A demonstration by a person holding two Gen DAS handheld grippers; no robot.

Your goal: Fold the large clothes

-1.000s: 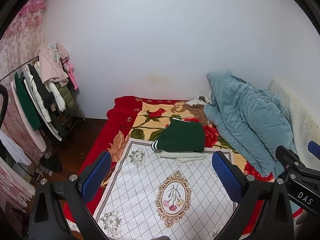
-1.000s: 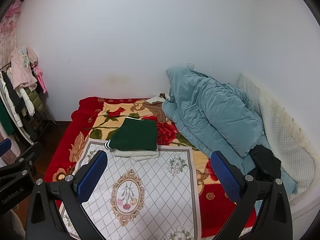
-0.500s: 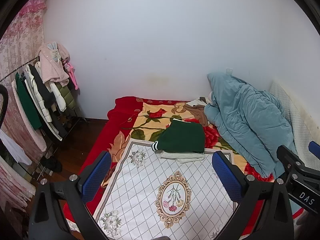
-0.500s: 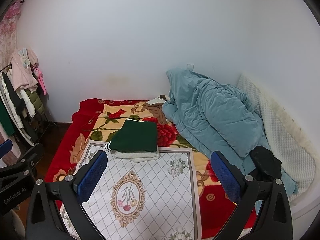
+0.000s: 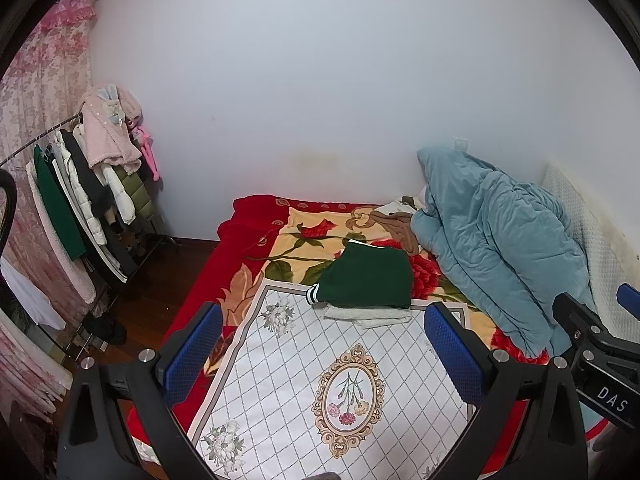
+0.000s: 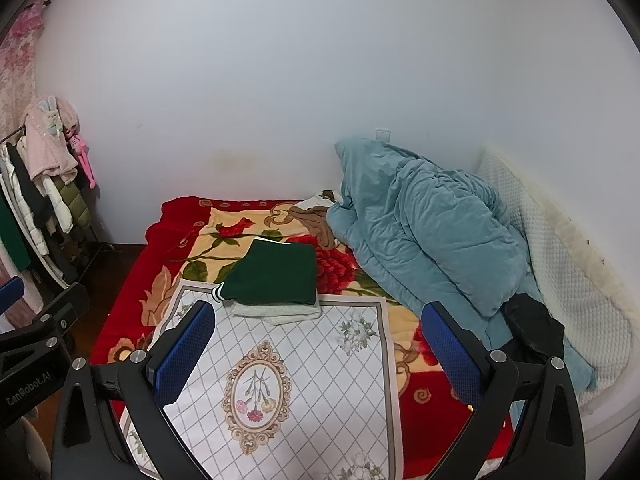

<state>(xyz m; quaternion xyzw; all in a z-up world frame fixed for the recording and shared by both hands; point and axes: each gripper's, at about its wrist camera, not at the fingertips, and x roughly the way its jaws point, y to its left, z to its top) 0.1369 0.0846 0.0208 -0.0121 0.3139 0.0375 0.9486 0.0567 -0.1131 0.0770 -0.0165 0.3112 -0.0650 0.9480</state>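
Note:
A folded dark green garment (image 5: 370,278) (image 6: 274,276) lies on a folded pale garment (image 5: 366,316) (image 6: 276,312) at the far edge of a white diamond-pattern cloth (image 5: 320,380) (image 6: 288,380) spread on the bed. A crumpled brown and white garment (image 5: 396,224) (image 6: 314,216) lies near the wall, and a black garment (image 6: 532,330) rests on the quilt's near end. My left gripper (image 5: 324,344) and right gripper (image 6: 316,340) hover open above the cloth, well short of the stack, holding nothing.
A bunched teal quilt (image 5: 500,248) (image 6: 424,224) fills the bed's right side against a white quilted pad (image 6: 560,264). A red floral blanket (image 5: 256,256) covers the bed. A clothes rack (image 5: 80,200) with hanging coats stands left, over dark wooden floor (image 5: 160,280).
Both views have tilted slightly upward, so the bed and stack sit a little lower in frame. Nothing on the bed has moved, and both grippers stay open.

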